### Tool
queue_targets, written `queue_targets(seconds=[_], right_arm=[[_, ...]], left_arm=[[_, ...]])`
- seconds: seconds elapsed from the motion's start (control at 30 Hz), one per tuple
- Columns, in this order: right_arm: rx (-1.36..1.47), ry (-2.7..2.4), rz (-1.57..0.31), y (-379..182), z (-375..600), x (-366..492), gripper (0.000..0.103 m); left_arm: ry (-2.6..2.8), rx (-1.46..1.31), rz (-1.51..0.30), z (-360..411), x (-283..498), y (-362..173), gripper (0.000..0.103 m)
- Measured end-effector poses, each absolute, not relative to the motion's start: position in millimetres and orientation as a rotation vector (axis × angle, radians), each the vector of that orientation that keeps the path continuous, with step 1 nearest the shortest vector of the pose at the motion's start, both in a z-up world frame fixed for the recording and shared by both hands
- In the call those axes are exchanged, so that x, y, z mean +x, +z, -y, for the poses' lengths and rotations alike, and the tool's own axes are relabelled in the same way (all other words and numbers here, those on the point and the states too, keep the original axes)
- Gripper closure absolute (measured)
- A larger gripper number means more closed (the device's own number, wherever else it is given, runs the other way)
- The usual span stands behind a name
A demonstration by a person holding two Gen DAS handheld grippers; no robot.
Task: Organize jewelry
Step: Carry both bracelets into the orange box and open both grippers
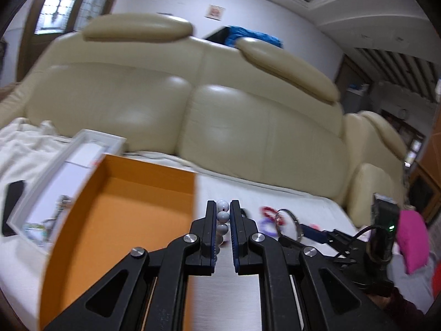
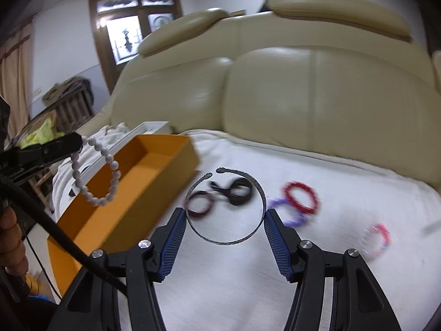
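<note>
Left wrist view: nearest the lens, the left gripper (image 1: pixel 223 207) is clenched on 1 white round-bead bracelet (image 1: pixel 222 216), its 2 blue-padded fingers (image 1: pixel 211 229) pinching the strand, about 4 beads showing between them. Just left of the fingers stands 1 open orange cardboard box (image 1: pixel 121 209), its inside bare. Behind that box lies 1 white shallow tray (image 1: pixel 69 171) holding a few small blurred pieces I cannot count. To the right the right gripper (image 1: pixel 292 227) shows side-on with a metal ring at its tip.

Right wrist view: the right gripper (image 2: pixel 226 220) grasps 1 thin open-ended dark metal bangle (image 2: pixel 228 241), each of its 2 blue ribbed pads (image 2: pixel 172 244) touching 1 side of the hoop, the gap in the bangle pointing away from the camera. Under and beyond it, on the white cloth (image 2: pixel 248 289), lie 5 more pieces: 1 dark maroon bead bracelet (image 2: pixel 202 207), 1 black cord bracelet (image 2: pixel 237 191), 1 purple bead bracelet (image 2: pixel 293 222), 1 red bead bracelet (image 2: pixel 301 195) overlapping the purple one, and 1 blurred pink-and-clear bracelet (image 2: pixel 376 238) well apart to the right. At the left edge the white bracelet (image 2: pixel 95 169) hangs as a full loop from the left gripper (image 2: pixel 78 140), above the near end of the orange box (image 2: pixel 154 190). Farthest back rises 1 cream leather sofa (image 2: pixel 303 96).
</note>
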State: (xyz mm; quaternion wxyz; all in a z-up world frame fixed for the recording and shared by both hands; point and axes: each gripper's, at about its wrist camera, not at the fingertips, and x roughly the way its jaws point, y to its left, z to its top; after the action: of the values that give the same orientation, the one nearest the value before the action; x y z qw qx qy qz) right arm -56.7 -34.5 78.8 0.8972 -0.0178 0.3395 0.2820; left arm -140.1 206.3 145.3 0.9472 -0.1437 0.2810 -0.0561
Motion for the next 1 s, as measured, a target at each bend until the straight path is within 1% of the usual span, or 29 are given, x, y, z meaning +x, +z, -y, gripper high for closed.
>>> queue_targets(seconds=[0.23,0.37,0.5,0.67,0.7,0.73,0.77,0.8,0.83,1.0], right_arm=[[-0.121,0.633,-0.776,85,-61,-34,0.041],[-0.171,0.639,-0.839,81,-107,-17,0.041],[-0.231,0.638,-0.897,71,-150,2,0.041],[-0.260,0.639,-0.967,53,-191,25,0.039],[-0.251,0.639,-0.980,51,-195,30,0.036],[-0.236,0.637,-0.987,51,-196,32,0.033],[-0.220,0.631,-0.989,52,-196,35,0.030],[-0.200,0.634,-0.983,54,-194,34,0.030],[-0.179,0.651,-0.973,57,-190,33,0.030],[-0.093,0.662,-0.887,83,-145,23,0.029]], left_arm=[[0.085,-0.349,-0.687,-254,-127,110,0.093],[0.227,-0.384,-0.790,-273,-117,84,0.093],[0.325,-0.411,-0.857,-290,-116,65,0.093],[0.429,-0.427,-0.878,-302,-114,59,0.093],[0.451,-0.421,-0.878,-302,-111,60,0.089],[0.475,-0.414,-0.875,-303,-110,60,0.078],[0.492,-0.412,-0.867,-302,-110,61,0.070],[0.502,-0.411,-0.860,-302,-109,63,0.056],[0.509,-0.408,-0.849,-300,-109,64,0.051],[0.537,-0.341,-0.768,-285,-108,81,0.049]])
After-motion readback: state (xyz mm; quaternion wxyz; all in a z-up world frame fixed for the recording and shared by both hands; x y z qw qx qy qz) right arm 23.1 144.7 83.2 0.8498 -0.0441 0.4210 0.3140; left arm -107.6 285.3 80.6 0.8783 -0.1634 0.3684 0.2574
